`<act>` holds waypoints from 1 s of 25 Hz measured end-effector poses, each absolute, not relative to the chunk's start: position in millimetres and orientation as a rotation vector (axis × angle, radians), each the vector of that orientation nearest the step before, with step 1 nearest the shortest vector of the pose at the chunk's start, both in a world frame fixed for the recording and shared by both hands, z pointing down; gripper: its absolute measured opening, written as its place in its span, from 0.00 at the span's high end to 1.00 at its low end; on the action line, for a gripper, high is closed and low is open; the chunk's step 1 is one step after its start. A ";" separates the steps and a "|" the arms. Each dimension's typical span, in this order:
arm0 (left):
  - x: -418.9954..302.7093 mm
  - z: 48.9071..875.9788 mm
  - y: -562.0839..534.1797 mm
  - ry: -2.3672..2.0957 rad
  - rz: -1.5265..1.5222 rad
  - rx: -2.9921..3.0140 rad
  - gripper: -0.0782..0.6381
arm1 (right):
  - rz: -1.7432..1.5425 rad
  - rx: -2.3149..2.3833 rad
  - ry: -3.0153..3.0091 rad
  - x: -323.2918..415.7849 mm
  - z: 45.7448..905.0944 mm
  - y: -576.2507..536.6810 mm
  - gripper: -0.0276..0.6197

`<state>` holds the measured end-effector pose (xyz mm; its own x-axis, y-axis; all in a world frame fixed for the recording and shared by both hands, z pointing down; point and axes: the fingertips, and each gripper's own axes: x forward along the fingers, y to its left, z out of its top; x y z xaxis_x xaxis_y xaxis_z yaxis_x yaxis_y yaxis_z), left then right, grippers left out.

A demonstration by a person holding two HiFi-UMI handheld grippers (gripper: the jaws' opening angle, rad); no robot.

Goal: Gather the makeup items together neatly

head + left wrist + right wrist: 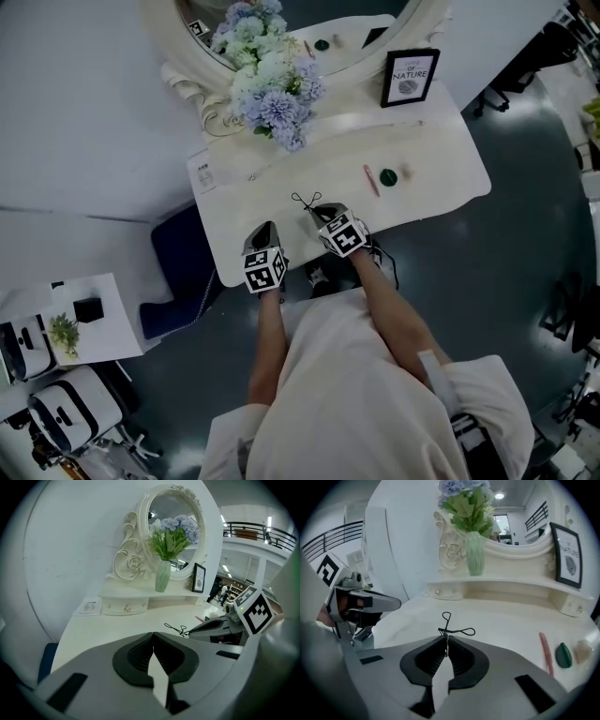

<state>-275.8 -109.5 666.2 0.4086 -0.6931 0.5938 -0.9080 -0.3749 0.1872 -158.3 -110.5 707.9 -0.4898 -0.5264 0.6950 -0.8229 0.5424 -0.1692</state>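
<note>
Right gripper view: the right gripper [445, 645] is clamped on the eyelash curler [446, 631], probably light, stiff, slippery metal, best pinched near its hinge. The left gripper [153, 641] is closed and empty.

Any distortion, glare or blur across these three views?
Head view: even light, sharp, faint shadows on the table. Left gripper view: strong fisheye, black corners, foreground soft. Right gripper view: same fisheye; lamp glare in the mirror, curler in focus.

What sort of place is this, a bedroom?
Likely a dressing-table corner staged in a big hall: a white vanity table with an ornate mirror, a vase of flowers and an eyelash curler, yet an office chair and a balcony railing beyond.
</note>
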 end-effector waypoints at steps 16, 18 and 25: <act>-202.9 673.7 -107.9 -1.332 0.615 2.179 0.87 | 0.701 1.366 -1.967 -26.0 711.4 -133.5 0.88; -196.8 673.5 -107.8 -1.336 0.613 2.177 0.87 | 0.708 1.354 -1.964 -21.4 713.4 -133.0 0.88; -179.8 668.5 -108.5 -1.373 0.566 2.147 0.87 | 0.692 1.294 -1.967 -12.9 717.9 -131.0 0.87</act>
